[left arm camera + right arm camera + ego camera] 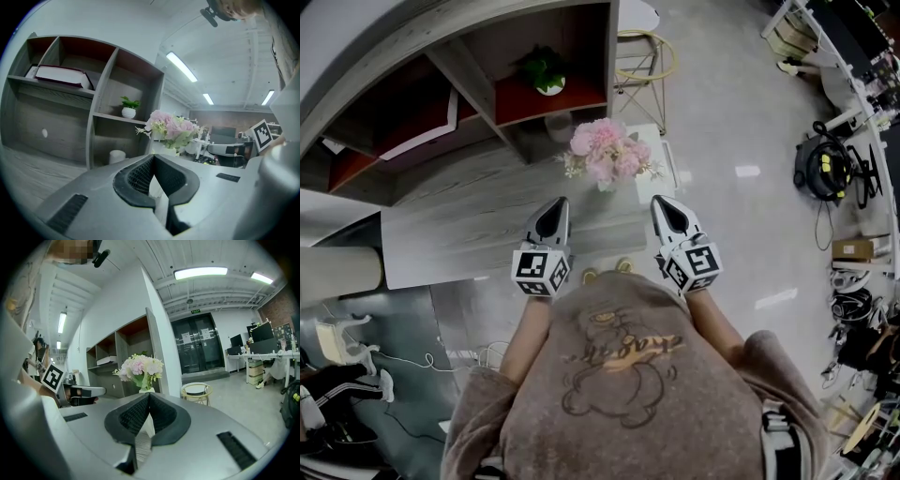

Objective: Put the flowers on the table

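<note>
at upper middle, the flowers (609,150) stand on the table (459,230); i see left gripper (559,202) and right gripper (660,201) fingers pressed together, empty.

Matt, pale grey wood-grain covers the table (459,234) and the shelf (464,80), whose bays are lined in smooth reddish-brown. The polished floor (741,216) mirrors the ceiling lights. The left gripper (555,208) and right gripper (661,204) have matt grey plastic shells and black ribbed pads (138,176). The person's sweater (628,403) is fuzzy brown cloth.
</note>
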Demonstrator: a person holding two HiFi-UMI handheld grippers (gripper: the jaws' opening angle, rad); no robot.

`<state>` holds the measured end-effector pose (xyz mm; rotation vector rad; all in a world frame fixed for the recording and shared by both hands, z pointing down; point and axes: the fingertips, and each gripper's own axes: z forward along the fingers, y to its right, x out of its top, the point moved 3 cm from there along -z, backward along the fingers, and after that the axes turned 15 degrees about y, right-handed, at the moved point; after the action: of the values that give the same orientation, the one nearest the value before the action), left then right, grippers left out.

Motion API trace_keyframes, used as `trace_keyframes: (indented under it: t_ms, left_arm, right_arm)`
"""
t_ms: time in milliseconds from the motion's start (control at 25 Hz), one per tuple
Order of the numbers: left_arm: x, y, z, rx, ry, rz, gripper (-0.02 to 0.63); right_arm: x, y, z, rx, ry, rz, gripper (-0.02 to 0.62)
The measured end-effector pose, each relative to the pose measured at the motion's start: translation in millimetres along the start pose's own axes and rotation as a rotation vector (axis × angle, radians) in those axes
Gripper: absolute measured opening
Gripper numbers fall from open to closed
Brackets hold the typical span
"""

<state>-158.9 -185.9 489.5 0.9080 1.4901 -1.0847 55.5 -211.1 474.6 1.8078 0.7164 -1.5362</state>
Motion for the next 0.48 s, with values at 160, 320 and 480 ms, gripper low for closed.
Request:
trace_keyframes:
  t_ms: [160,320,480]
  left_arm:
    - [1.0,0.5,3.4,-0.003,0.002,-0.004,0.018]
    - [5.3,2.2,4.6,-0.002,0.004,-0.013,0.018]
    - [6.9,4.5,5.4,-0.009,0.004,-0.019,0.018]
  right_arm:
    - [-0.8,1.9,2.4,-0.004,-0.002,-0.006,-0.011]
    - [3.0,3.3,3.0,-0.006,-0.001,-0.016,-0.011]
    - [5.1,3.9,3.3,-0.008,0.003,-0.018,-0.011]
